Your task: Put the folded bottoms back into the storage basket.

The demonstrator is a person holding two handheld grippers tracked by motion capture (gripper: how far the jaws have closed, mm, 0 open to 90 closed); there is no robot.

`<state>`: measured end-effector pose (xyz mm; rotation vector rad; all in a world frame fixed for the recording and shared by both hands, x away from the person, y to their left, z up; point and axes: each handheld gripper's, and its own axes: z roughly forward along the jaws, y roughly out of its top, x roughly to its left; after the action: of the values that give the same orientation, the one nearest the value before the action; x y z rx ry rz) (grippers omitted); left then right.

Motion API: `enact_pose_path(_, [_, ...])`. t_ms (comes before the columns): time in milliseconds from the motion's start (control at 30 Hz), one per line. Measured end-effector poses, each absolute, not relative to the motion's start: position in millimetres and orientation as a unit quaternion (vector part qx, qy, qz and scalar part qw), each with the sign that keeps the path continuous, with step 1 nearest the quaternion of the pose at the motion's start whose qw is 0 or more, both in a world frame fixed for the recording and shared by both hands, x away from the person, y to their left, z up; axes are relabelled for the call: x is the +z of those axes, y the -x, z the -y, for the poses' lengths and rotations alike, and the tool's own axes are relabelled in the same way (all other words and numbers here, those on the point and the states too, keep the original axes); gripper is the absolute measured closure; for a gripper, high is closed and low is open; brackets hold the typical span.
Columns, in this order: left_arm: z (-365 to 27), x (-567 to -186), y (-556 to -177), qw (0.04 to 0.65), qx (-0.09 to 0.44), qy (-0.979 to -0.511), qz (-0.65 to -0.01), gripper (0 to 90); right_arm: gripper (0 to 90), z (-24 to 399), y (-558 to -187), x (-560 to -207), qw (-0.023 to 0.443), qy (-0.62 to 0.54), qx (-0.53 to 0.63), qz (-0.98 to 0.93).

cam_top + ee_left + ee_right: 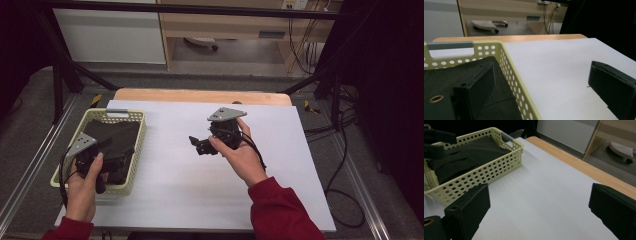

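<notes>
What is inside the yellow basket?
Inside the yellow basket lies a dark folded cloth that covers nearly the whole bottom. The left gripper hangs over it with jaws open. Anything under the cloth is hidden.

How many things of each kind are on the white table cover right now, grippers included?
Yellow perforated basket: 1
Dark folded cloth inside the basket: 1
Handheld grippers: 2, the left gripper over the basket, the right gripper above the bare cover, both open
Total: 4
</notes>
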<state>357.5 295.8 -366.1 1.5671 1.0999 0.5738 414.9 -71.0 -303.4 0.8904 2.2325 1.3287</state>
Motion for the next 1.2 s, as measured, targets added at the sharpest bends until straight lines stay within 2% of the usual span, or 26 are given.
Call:
enact_pose_path(467, [-296, -387, -344, 0.538, 0.253, -0.652, -0.47, 7.8, 2.9, 126, -413, -288, 0.216, -0.352, 0.498, -0.762])
enact_pose_path(1200, [-292, -401, -335, 0.532, 0.259, -0.652, -0.474, 9.2, 3.1, 204, -392, -298, 0.251, -0.4, 0.498, -0.727])
